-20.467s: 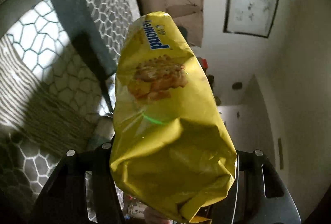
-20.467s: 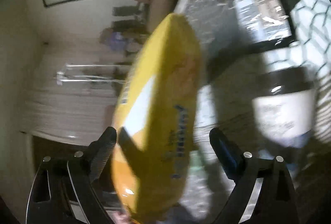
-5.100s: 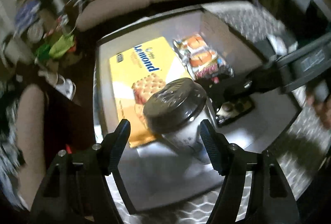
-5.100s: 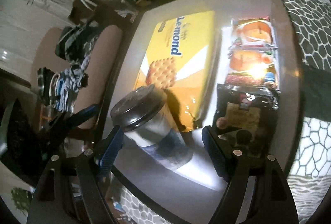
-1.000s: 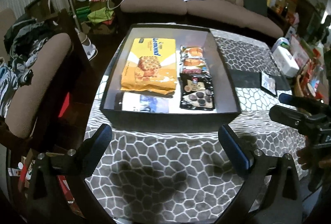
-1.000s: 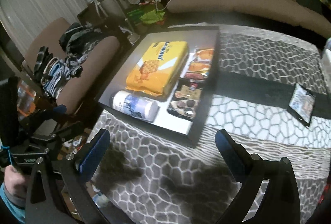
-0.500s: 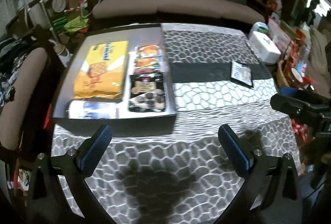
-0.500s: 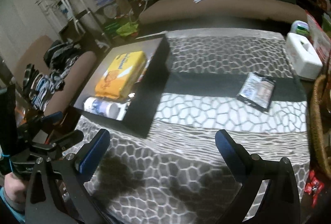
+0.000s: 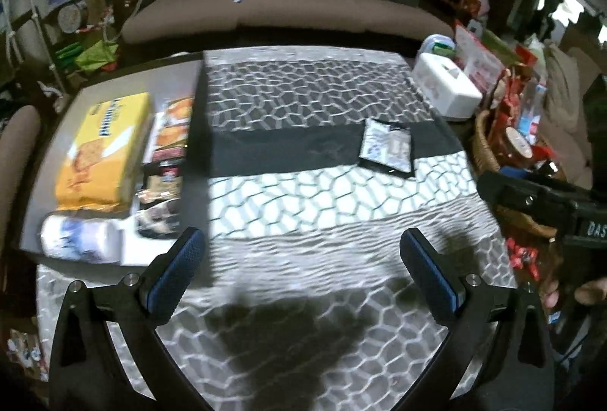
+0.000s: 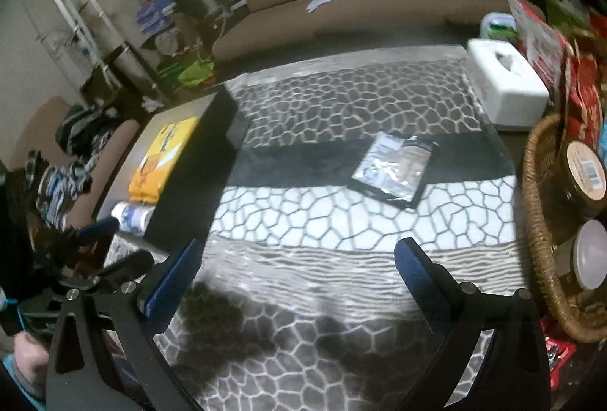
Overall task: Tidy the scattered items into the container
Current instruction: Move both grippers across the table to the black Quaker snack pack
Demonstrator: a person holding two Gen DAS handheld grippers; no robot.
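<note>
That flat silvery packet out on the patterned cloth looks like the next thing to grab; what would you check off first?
1. Silvery packet in plain view, nothing lying on it: ok.
2. Right tool open and empty: ok.
3. Left tool open and empty: ok.
4. Cloth between the right tool and the packet free of objects: ok.
5. Room left in the black box beside the yellow biscuit bag, the tub and the small snack packs: cannot tell, blurred and partly hidden by the wall.
6. Packet lies flat, so its edge may be hard to pinch: cannot tell.
</note>
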